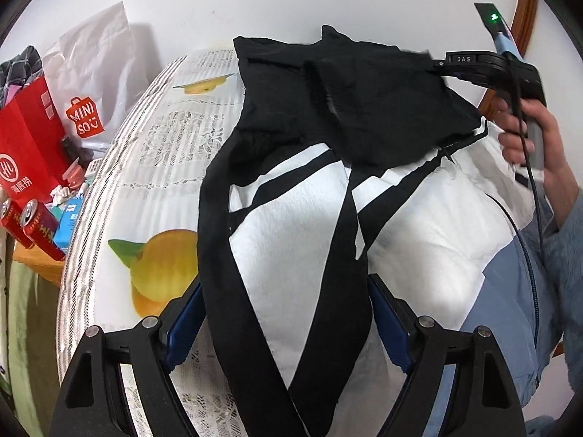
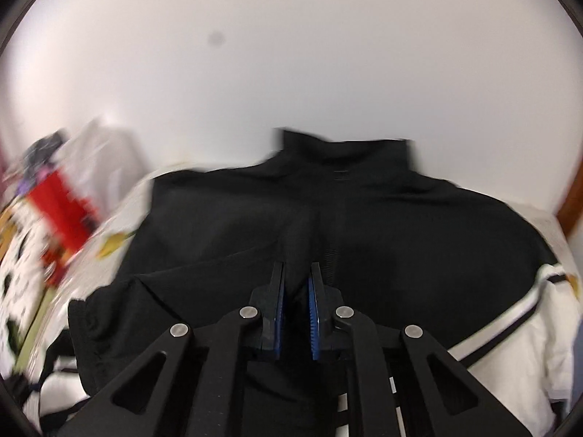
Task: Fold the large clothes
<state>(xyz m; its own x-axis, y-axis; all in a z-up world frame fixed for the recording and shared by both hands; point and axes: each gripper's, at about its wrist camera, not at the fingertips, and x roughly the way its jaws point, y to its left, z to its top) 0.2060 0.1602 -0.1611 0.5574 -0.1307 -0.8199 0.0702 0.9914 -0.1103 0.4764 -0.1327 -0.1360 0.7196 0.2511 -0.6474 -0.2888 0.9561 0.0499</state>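
A large jacket [image 1: 302, 218], black, white and light blue, lies on a table with a fruit-print cloth [image 1: 156, 189]. My left gripper [image 1: 288, 309] is open, its blue pads wide apart over the jacket's black and white part. My right gripper [image 2: 297, 284] is shut on a fold of the black upper part of the jacket [image 2: 328, 218] and lifts it. The right gripper also shows in the left wrist view [image 1: 437, 62], at the far right, pinching the black cloth, held by a hand [image 1: 539, 138]. The right wrist view is blurred.
At the table's left edge stand red paper bags [image 1: 32, 145], a white MINISO bag [image 1: 87, 83], two red cans [image 1: 36, 225] and small boxes. A white wall is behind. A brown wooden frame [image 1: 524, 29] is at the far right.
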